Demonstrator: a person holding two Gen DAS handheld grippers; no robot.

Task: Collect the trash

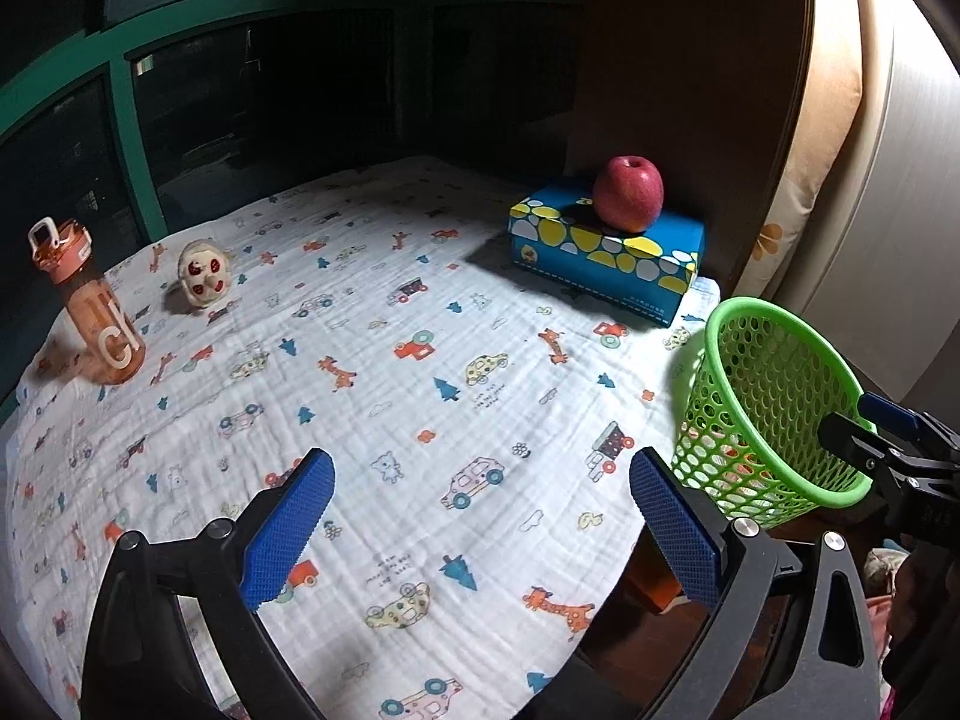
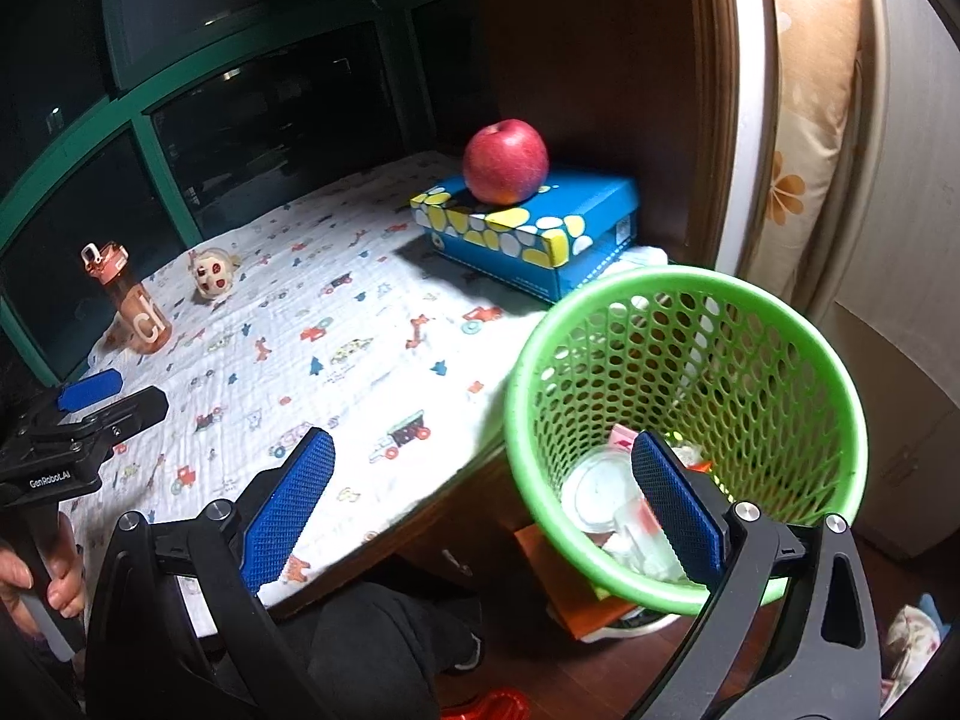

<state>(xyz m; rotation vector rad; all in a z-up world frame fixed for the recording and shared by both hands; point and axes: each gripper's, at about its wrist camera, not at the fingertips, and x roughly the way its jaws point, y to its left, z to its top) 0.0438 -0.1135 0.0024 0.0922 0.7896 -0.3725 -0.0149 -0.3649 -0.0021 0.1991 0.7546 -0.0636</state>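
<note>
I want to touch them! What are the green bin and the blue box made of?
The green bin looks like shiny moulded plastic, because its wall is an even grid of holes. The blue box looks like printed cardboard: sharp folded edges and a flat matte surface.

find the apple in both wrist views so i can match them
Left wrist: apple upper right of centre, resting on the blue tissue box.
Right wrist: apple at upper centre, on the same box.
Shared landmark: green basket, lower right in both.
</note>
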